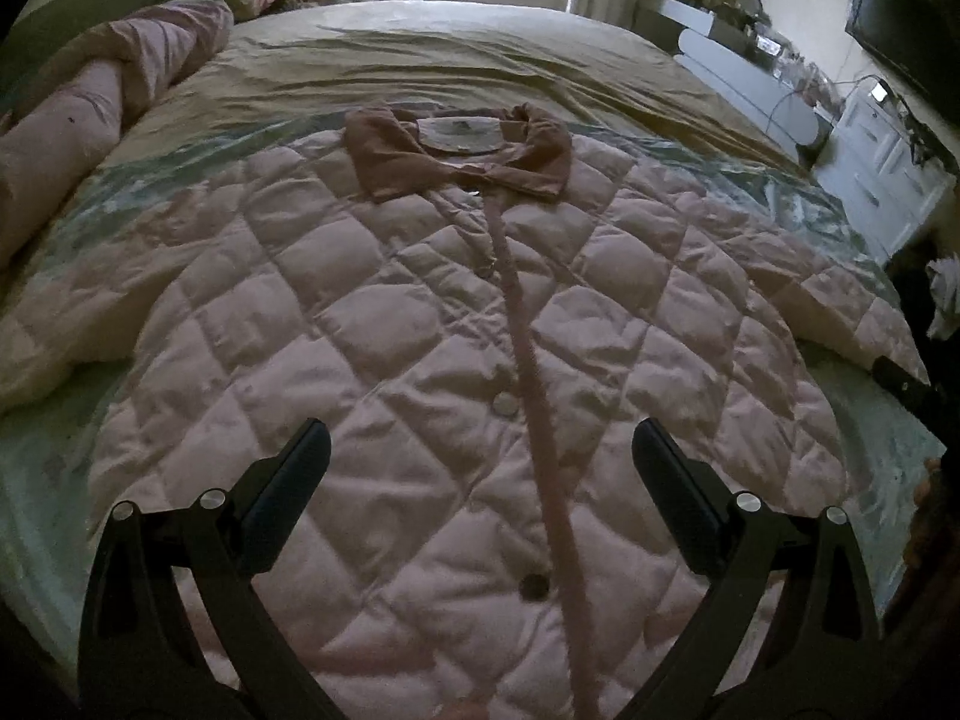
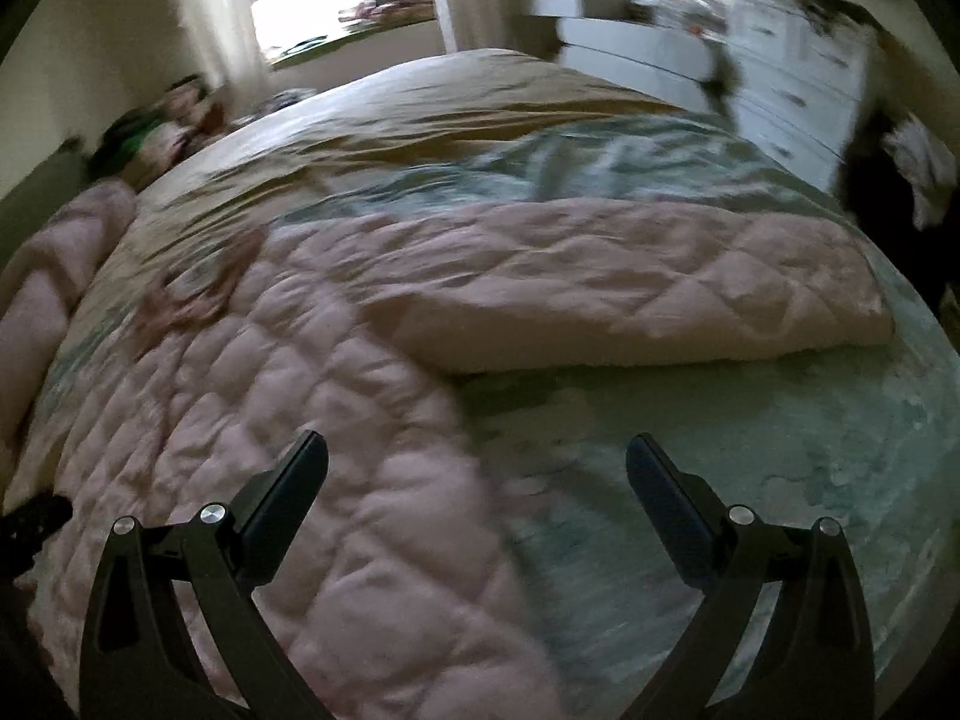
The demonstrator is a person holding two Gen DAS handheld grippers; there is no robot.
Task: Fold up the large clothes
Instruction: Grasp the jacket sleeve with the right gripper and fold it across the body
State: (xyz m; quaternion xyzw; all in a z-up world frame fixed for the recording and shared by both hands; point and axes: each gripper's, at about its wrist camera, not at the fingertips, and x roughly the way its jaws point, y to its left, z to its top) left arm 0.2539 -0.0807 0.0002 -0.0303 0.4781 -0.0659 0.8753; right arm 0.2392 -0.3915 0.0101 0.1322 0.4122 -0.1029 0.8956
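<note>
I see one pink quilted jacket (image 1: 420, 312) spread flat, front up, on the bed (image 1: 420, 54), with one brown collar (image 1: 456, 150), three buttons I can count and a neck label too small to read. My left gripper (image 1: 480, 480) hangs wide open and empty above its hem; my right gripper (image 2: 477, 483), equally wide and empty, hovers beside the one sleeve (image 2: 630, 294) in that blurred view.

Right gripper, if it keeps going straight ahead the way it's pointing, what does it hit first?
Probably the pale green bedspread, bare between the open right gripper fingers; beyond it lies the pink quilted jacket's outstretched sleeve. Depth is unclear in this blurred view.
</note>
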